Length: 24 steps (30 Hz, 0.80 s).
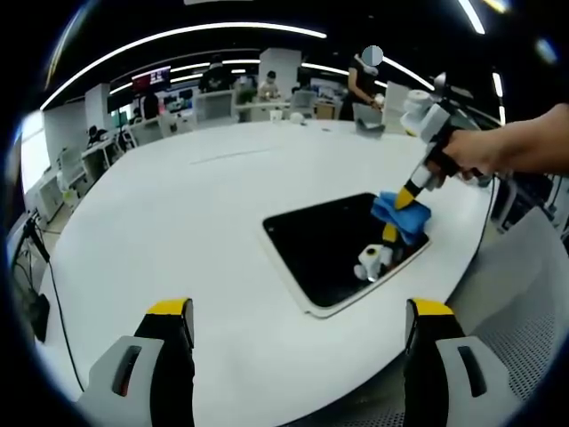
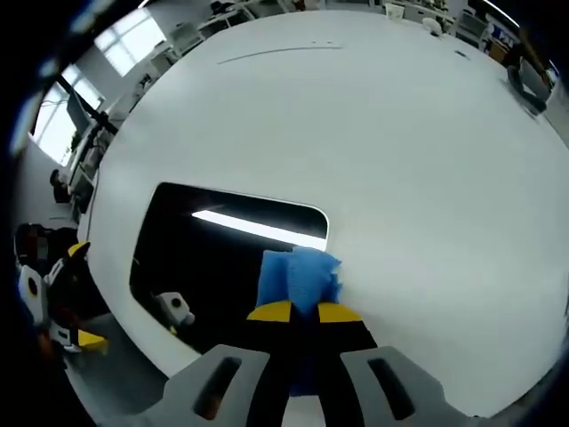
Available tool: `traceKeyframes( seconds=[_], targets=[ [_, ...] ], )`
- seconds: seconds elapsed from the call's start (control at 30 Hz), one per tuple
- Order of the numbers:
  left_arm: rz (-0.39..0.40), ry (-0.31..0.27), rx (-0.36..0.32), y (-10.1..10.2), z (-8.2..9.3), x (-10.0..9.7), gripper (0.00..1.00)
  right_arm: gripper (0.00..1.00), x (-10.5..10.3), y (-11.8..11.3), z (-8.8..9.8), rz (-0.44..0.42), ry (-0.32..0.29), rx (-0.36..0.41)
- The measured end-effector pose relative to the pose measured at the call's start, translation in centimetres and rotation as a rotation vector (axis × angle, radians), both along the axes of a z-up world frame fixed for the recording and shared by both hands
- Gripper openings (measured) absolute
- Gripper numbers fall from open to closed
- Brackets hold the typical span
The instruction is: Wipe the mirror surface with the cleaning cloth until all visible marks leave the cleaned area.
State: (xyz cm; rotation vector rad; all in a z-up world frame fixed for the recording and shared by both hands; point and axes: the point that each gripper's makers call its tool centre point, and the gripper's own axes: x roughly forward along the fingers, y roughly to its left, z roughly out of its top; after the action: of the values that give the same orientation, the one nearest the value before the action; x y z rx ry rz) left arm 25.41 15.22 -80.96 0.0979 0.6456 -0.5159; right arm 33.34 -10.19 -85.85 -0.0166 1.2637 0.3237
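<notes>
Lying flat on round white table (image 1: 178, 231), dark rectangular white-rimmed mirror (image 1: 329, 245) runs long axis toward table edge. Right gripper (image 2: 302, 313), jaws clamped on crumpled blue cleaning cloth (image 2: 298, 276), presses cloth onto mirror's far corner. Left gripper (image 1: 298, 311) hovers off mirror, jaws apart, empty. Left gripper view adds person's hand (image 1: 471, 147) on right gripper; right gripper view adds ceiling-light reflection in glass.

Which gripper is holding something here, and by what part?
The right gripper pinches the blue cleaning cloth at its near edge, over the mirror. The left gripper is open, empty.
</notes>
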Motion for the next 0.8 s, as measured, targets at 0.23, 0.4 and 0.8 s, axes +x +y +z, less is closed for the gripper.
traceKeyframes(
  seconds=[0.23,0.4,0.8],
  targets=[
    [-0.001,-0.001,0.0,-0.03,0.04,-0.02,0.99,0.02,-0.04,0.05,0.03,0.005,-0.003,-0.012],
    [0.001,-0.001,0.0,0.01,0.04,0.0,0.99,0.02,0.12,0.01,-0.08,0.004,-0.002,-0.013],
    [-0.002,0.0,0.003,-0.01,-0.02,-0.04,0.99,0.02,-0.26,0.19,0.04,0.019,-0.004,-0.033]
  ],
)
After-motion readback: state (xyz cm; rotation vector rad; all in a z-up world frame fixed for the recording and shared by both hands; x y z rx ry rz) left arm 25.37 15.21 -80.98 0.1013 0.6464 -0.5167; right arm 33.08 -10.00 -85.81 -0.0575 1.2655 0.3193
